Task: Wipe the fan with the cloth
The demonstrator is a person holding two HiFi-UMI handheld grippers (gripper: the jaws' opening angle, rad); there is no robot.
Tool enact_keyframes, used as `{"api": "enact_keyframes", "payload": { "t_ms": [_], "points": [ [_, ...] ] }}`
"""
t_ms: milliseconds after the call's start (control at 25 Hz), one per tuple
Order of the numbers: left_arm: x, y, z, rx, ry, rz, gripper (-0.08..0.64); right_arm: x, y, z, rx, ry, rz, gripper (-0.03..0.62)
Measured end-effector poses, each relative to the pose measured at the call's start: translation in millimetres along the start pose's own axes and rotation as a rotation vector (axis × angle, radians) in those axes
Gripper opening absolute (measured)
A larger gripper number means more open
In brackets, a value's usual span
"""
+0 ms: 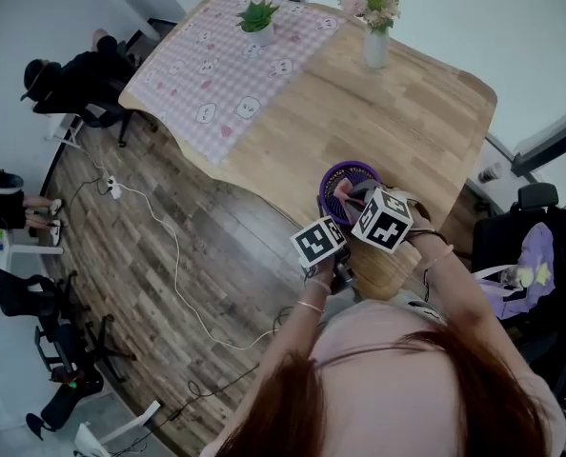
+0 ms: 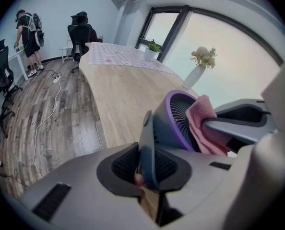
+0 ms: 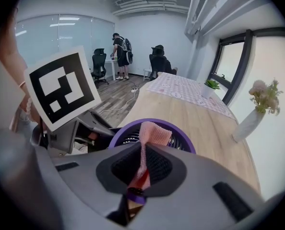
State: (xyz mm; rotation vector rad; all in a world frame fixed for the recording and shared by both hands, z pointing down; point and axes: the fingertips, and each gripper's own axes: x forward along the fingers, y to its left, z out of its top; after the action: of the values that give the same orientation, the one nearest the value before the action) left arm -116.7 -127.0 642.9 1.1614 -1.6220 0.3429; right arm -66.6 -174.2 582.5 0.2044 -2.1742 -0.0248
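your left claw is shut on a thin dark edge of the fan, low at its back or stand; which part exactly i cannot tell. your right claw is pinched tight on a narrow fold of the pink cloth, and the cloth's free end lies against the fan's purple ring and front slats. the fan is right in front of you at the near edge of the tabletop, with both claws crowded close around it.

here is what i think could go wrong:

- the left grip is on a slim piece, so if you press hard with the cloth the fan may twist or slide out of that claw.
- so close to the edge, a fan that slips could go off the tabletop to the floor.
- only a small fold of cloth is caught in the right claw. if you drag it across the slats, a snag could pull it free or wedge it between them.
- the two claws are nearly touching, so a wide wiping stroke could knock one against the other and jolt the fan.
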Motion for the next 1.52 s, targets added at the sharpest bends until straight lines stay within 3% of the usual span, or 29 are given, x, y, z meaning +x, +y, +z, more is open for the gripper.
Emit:
{"api": "enact_keyframes", "payload": {
  "t_ms": [400, 760, 1160, 1520],
  "points": [
    [2.7, -1.8, -0.5, -0.017, 0.015, 0.002, 0.051, 7.1, -13.4, 8.7, 0.086, -0.011, 0.0, 0.021],
    [1.7, -1.7, -1.2, -0.028, 0.014, 0.01, 0.051, 12.0, -31.9, 12.5, 0.11, -0.002, -0.08, 0.021],
    [0.7, 0.3, -1.1, -0.092, -0.004, 0.03, 0.052, 4.2, -47.0, 0.9, 0.148, 0.025, -0.16, 0.021],
    [0.8, 0.2, -2.8, -0.094, -0.008, 0.033, 0.052, -4.6, -42.3, -15.5, 0.194, 0.035, -0.161, 0.021]
  ]
}}
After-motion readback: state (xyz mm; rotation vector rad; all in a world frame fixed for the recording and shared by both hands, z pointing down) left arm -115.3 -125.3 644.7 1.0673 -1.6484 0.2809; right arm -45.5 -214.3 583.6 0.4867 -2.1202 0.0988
